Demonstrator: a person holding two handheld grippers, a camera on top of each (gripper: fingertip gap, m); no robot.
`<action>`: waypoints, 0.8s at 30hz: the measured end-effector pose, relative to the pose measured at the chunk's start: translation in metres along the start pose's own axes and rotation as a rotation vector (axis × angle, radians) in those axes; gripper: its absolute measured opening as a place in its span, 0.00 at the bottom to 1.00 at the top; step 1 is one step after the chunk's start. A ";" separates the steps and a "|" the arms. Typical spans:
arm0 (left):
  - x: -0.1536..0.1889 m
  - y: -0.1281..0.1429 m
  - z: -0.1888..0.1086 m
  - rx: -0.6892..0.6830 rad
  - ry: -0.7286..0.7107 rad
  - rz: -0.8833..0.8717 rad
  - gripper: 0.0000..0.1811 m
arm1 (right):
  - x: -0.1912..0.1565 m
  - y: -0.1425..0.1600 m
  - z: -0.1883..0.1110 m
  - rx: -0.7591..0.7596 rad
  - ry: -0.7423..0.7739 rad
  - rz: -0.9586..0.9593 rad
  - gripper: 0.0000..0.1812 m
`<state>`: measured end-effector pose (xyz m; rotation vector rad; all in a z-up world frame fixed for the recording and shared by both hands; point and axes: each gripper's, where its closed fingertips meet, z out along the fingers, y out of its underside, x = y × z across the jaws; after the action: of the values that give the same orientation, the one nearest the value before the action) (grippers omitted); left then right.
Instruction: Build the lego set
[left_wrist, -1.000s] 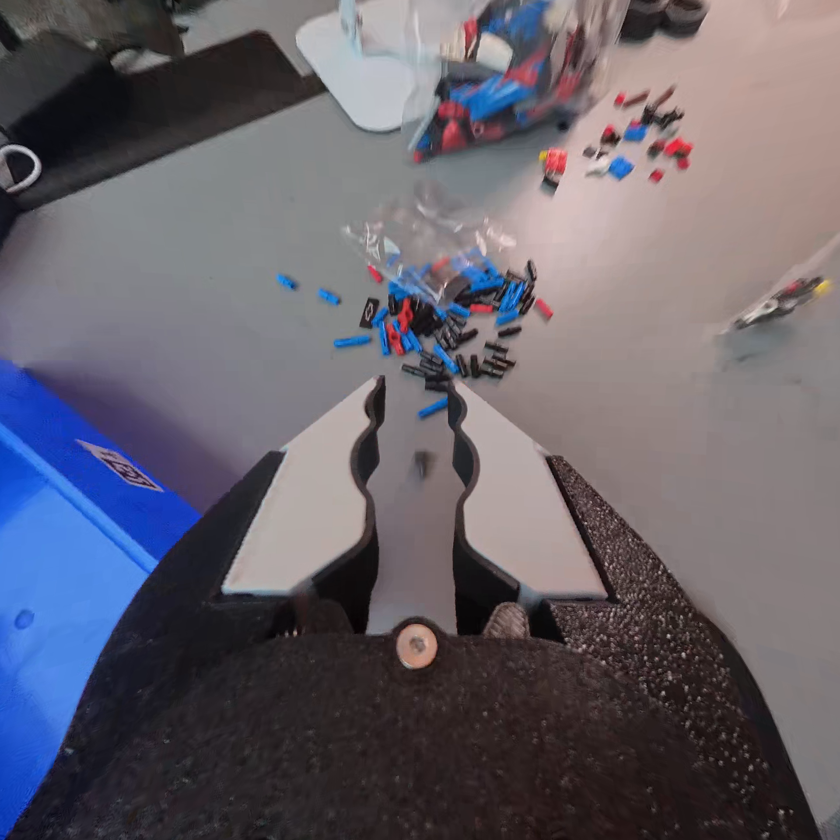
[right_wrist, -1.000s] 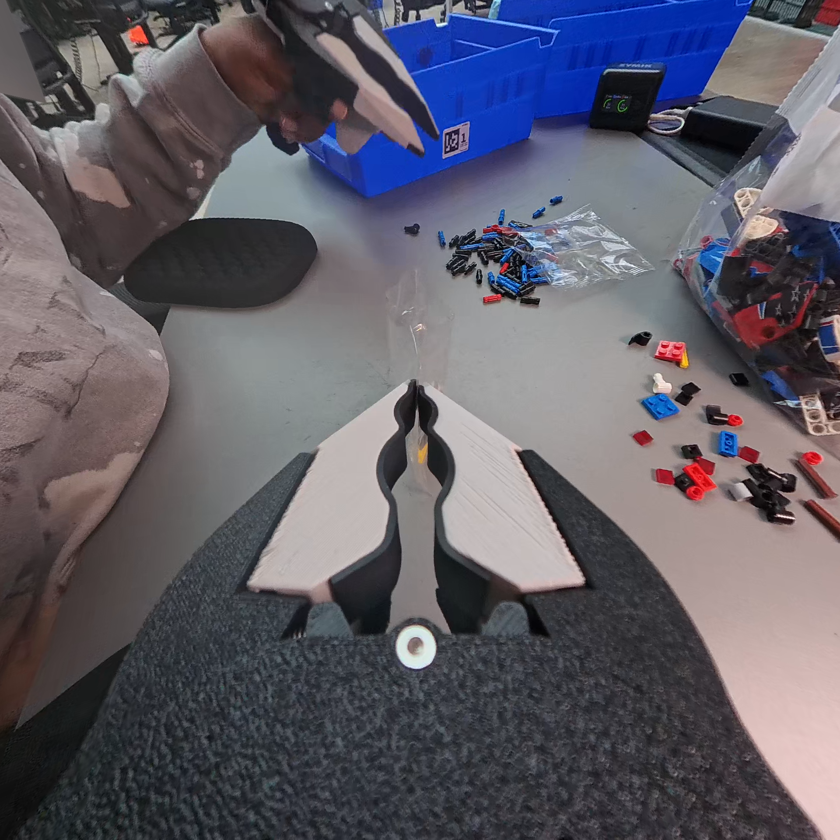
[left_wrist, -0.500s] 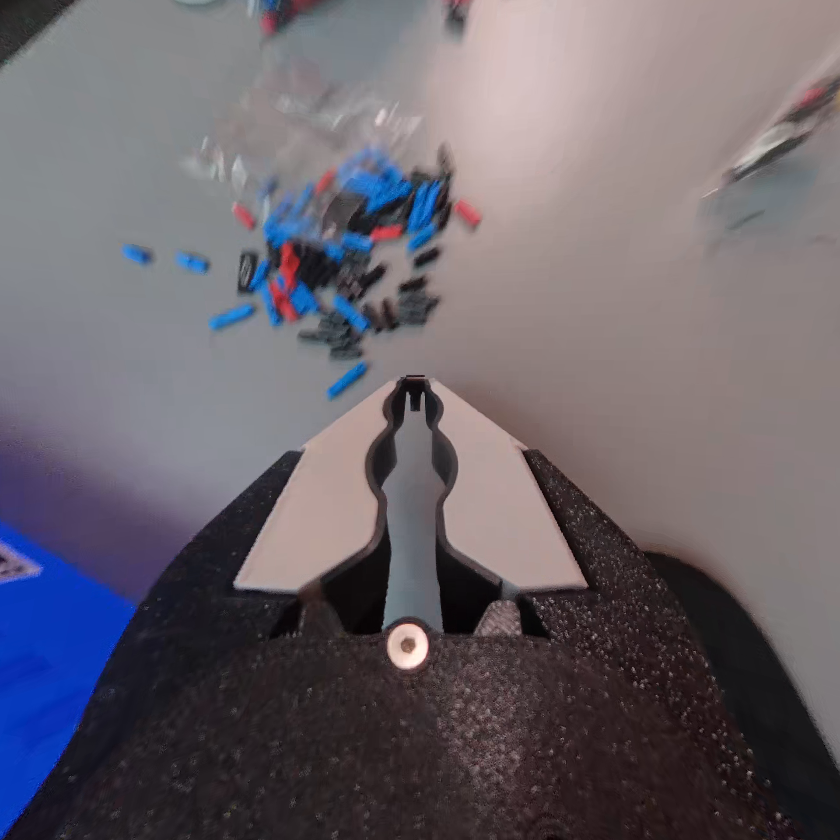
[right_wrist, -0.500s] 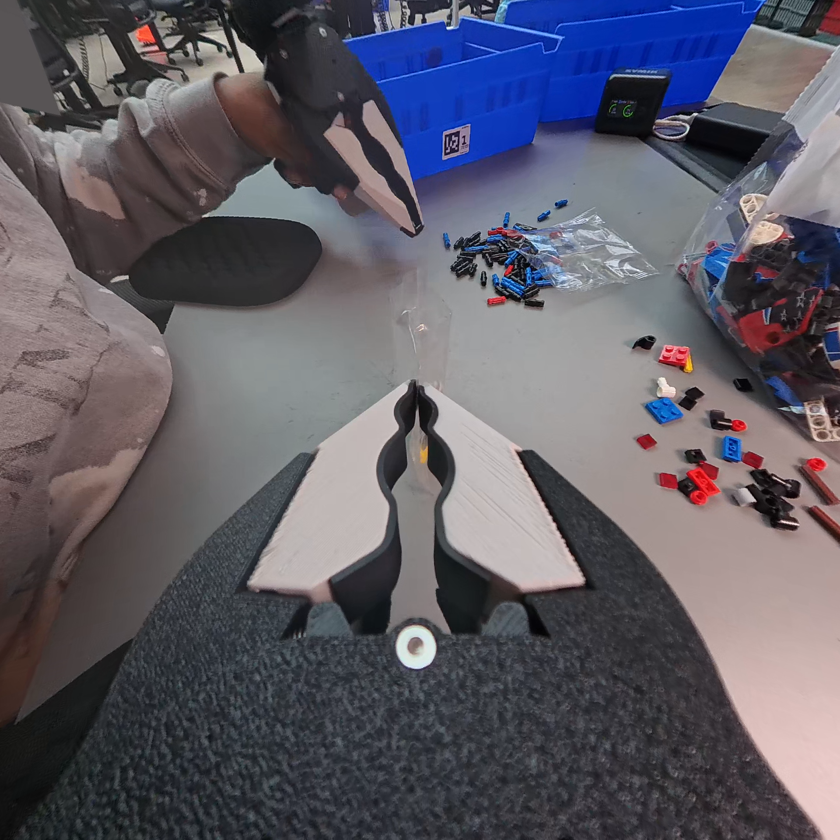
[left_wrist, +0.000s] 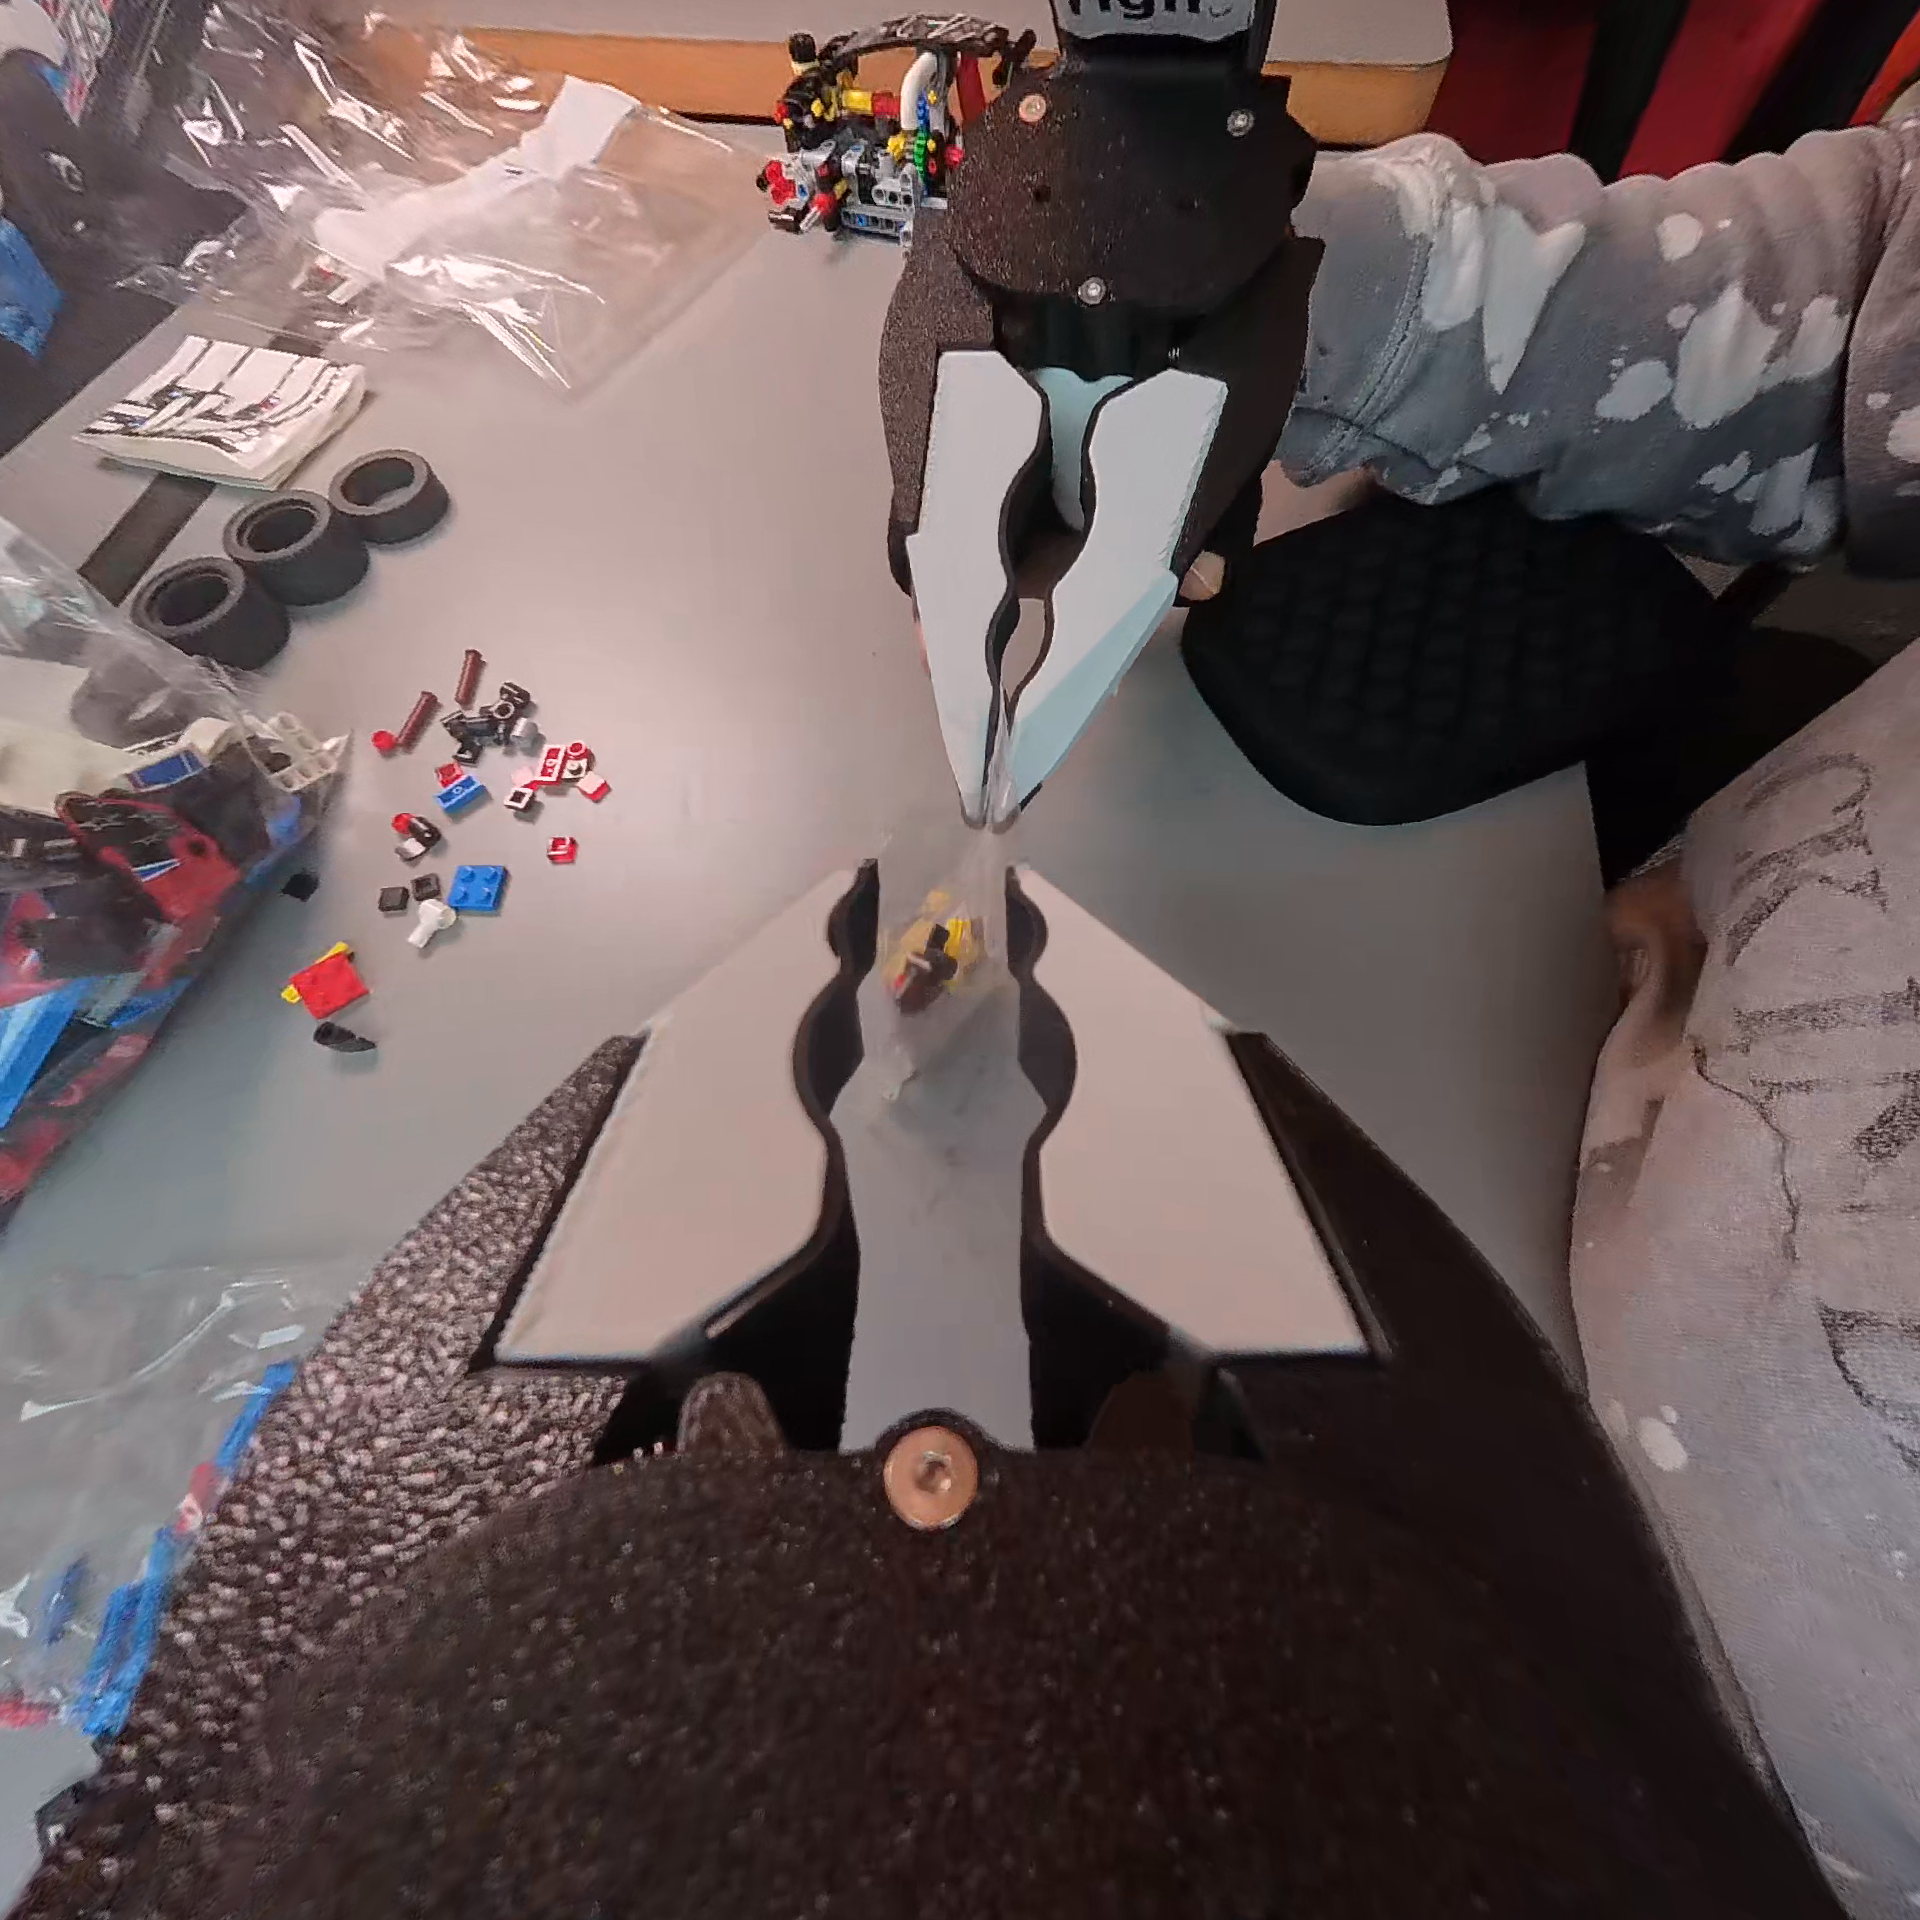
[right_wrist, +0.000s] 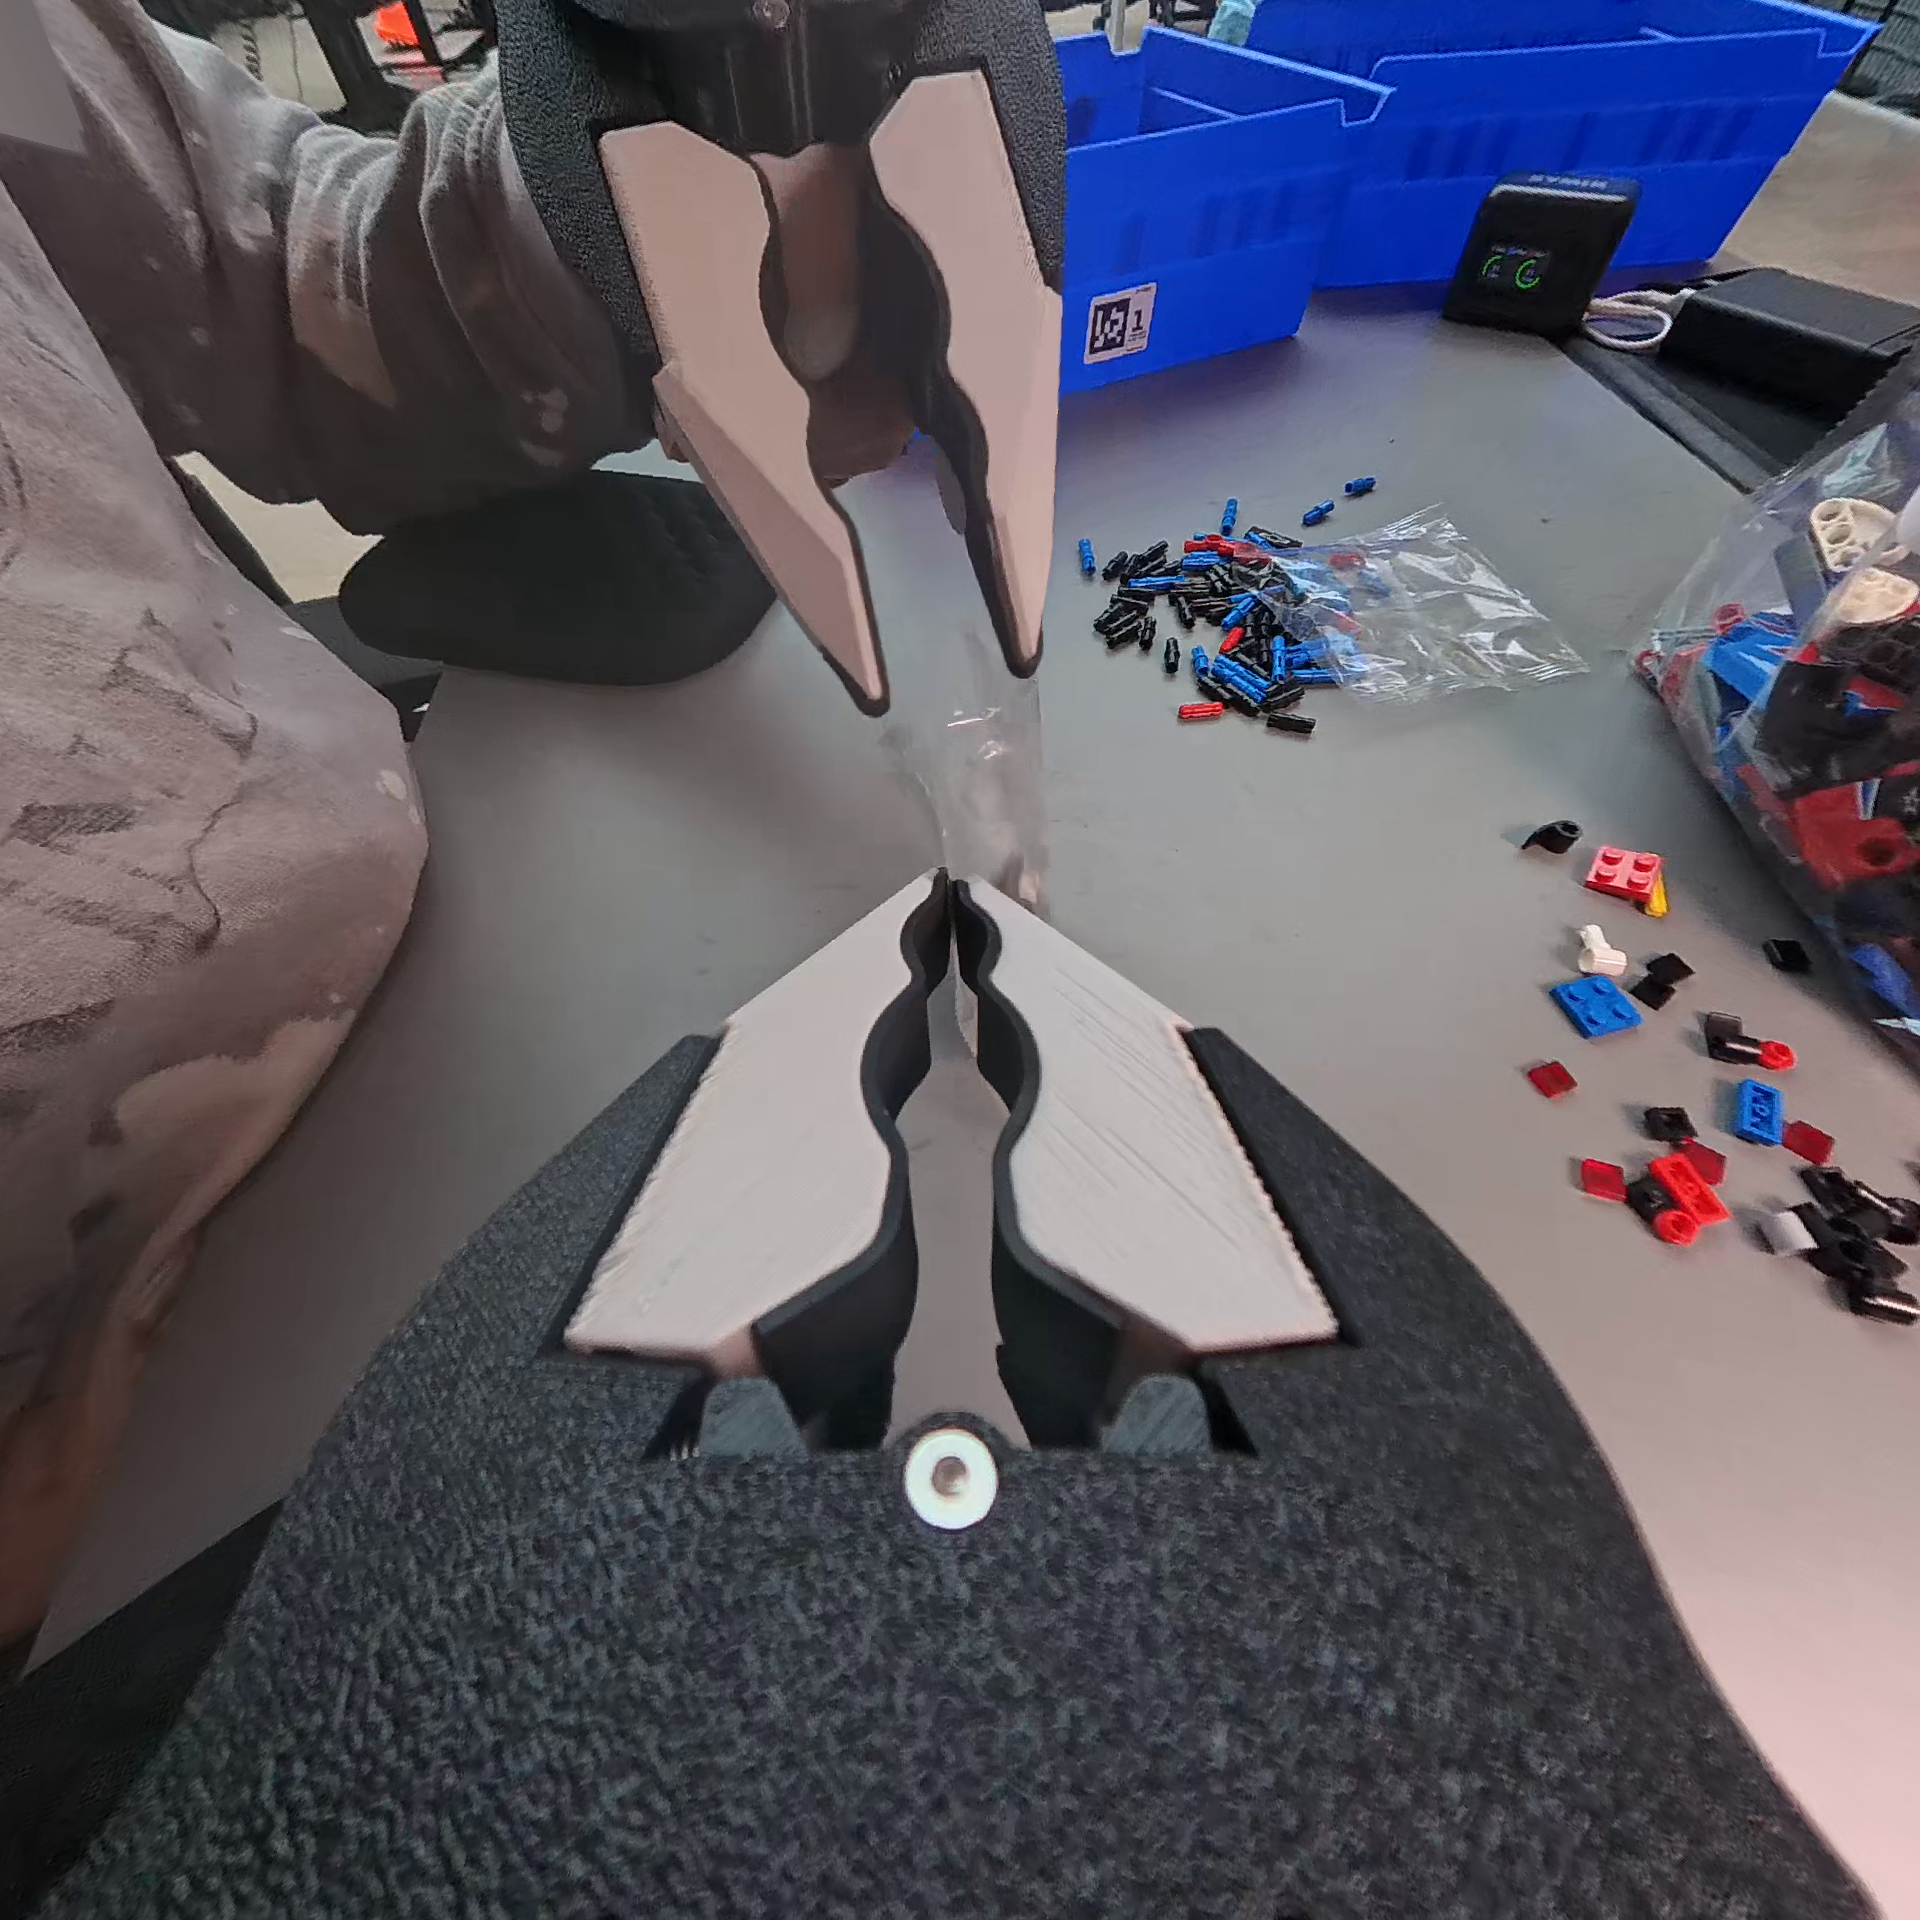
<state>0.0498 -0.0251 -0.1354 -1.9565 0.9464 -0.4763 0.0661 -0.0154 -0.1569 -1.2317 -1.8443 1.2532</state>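
Note:
My right gripper (right_wrist: 951, 883) is shut on one end of a small clear bag (right_wrist: 977, 769) and holds it above the grey table (right_wrist: 1299, 935). In the left wrist view the bag (left_wrist: 935, 956) holds a few yellow, black and red pieces and hangs between my left gripper's fingers. My left gripper (left_wrist: 940, 873) is open, with one finger on each side of the bag. The two grippers face each other, tips nearly meeting: the right gripper (left_wrist: 987, 821) shows in the left wrist view and the left gripper (right_wrist: 948, 686) in the right wrist view.
Loose small pieces (right_wrist: 1714, 1091) and a big bag of parts (right_wrist: 1818, 748) lie to the right. A pile of pins (right_wrist: 1216, 634) lies beyond, before blue bins (right_wrist: 1351, 187). Three tyres (left_wrist: 291, 540), a booklet (left_wrist: 229, 410) and a part-built model (left_wrist: 862, 156) are farther off. A black armrest (left_wrist: 1403, 675) is near. The grippers are tip to tip, or close to it.
My left gripper left the pin pile, swung round to face the right gripper and went from shut to open around the small bag. The right gripper kept still, holding the bag.

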 end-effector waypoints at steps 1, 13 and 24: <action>-0.001 -0.001 -0.002 0.021 0.002 -0.004 0.16 | 0.000 0.000 0.000 0.003 0.000 0.000 0.00; -0.014 0.057 0.001 0.017 0.075 -0.042 0.10 | 0.001 -0.006 0.011 0.067 -0.125 0.094 0.00; -0.024 0.063 -0.023 0.061 -0.021 -0.082 0.03 | 0.162 0.008 0.049 -0.245 0.336 0.081 0.19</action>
<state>-0.0071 -0.0393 -0.1755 -1.9469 0.8318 -0.5243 -0.0371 0.1153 -0.1882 -1.5556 -1.7465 0.8133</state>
